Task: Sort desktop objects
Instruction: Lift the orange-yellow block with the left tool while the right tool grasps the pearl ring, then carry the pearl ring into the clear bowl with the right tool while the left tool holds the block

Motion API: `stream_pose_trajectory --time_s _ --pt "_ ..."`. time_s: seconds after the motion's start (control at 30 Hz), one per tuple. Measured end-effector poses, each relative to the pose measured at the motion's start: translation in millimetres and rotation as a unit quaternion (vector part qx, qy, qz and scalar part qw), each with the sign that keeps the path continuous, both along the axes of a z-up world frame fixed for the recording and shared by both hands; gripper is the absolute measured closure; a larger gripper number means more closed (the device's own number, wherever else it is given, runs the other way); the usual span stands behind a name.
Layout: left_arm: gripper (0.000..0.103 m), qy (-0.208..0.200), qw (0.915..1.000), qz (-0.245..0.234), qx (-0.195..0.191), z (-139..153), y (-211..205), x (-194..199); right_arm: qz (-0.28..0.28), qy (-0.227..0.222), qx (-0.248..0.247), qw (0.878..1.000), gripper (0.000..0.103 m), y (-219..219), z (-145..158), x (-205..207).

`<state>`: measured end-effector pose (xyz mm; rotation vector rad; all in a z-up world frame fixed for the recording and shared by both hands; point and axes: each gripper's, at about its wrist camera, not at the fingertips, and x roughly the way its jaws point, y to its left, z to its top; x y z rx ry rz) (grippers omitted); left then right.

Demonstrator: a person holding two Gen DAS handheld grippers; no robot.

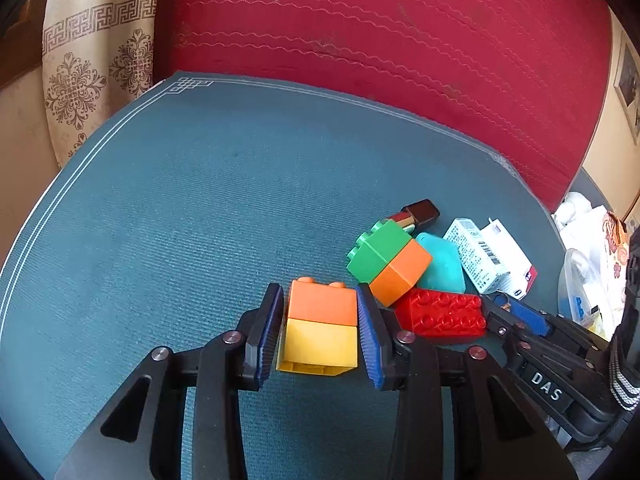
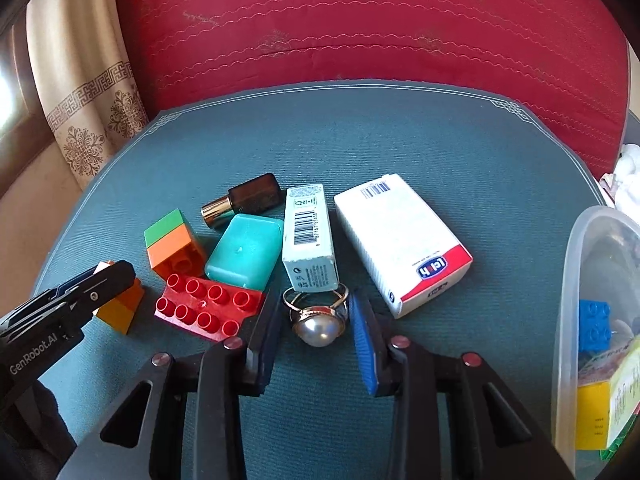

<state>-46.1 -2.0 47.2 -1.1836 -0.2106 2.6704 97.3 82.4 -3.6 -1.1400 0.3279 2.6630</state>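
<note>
— What's in the left gripper [image 1: 320,336]?
— An orange-over-yellow block pair [image 1: 322,330], clamped between its fingers above the teal mat [image 1: 180,200].
— And the right gripper [image 2: 314,328]?
— Fingers narrowly flank a pearl ring [image 2: 318,320].

Worktop [image 2: 400,136]: teal ribbed mat, white border lines. Resting on it: red brick [image 2: 208,312], teal case [image 2: 244,252], pearl ring [image 2: 318,320], two cartons [image 2: 400,240], clear tub [image 2: 576,280].
</note>
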Motion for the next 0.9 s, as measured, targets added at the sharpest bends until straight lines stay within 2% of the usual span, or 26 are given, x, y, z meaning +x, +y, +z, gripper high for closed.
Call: stream_pose_trajectory --time_s 0.03,0.27,0.47,0.9 --pt "0.063 -0.007 1.0000 0.000 -0.001 -2.3 0.5 -1.6 0.001 0.000 -0.004 1.000 0.066 0.0 0.6 3.1" --pt "0.065 0.007 0.9999 -0.008 -0.002 3.5 1.3 4.7 0.004 0.011 -0.042 0.999 0.067 -4.4 5.4 20.8" --pt "0.065 0.034 0.9992 -0.022 0.003 16.8 6.3 15.8 0.003 0.024 -0.048 0.999 0.067 -10.1 13.5 35.4" --pt "0.065 0.044 0.9983 -0.037 0.001 20.2 19.9 21.3 -0.027 0.046 -0.049 0.997 0.067 4.5 29.9 59.5"
